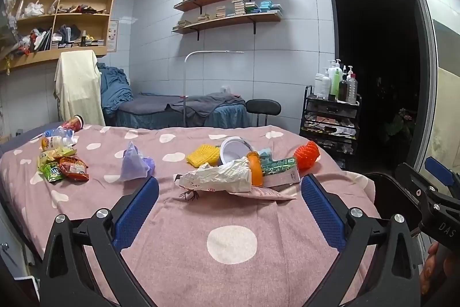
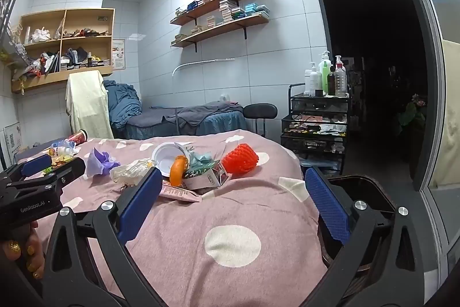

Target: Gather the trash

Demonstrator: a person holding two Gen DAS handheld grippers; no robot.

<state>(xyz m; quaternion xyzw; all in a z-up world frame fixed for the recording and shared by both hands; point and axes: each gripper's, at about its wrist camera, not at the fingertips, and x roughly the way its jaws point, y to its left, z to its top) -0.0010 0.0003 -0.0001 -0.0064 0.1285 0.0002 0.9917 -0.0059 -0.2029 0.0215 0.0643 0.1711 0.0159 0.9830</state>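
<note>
Small white-tiled room, pretty cluttered

Wall shelves (image 1: 227, 5) at 12 o'clock, cubby shelf (image 1: 61, 16) at 10, blue-covered bed (image 1: 184, 110) below, dark doorway (image 1: 379, 62) and bottle cart (image 1: 330, 117) at 2.

The yellow ribbed foam net (image 1: 202, 158) was hidden in the right wrist view; print on the crumpled snack wrappers (image 1: 64, 166) was too small to read

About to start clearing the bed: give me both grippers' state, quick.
Left gripper: open, fingers wide, holding nothing.
Right gripper: open, fingers wide, holding nothing.
</note>
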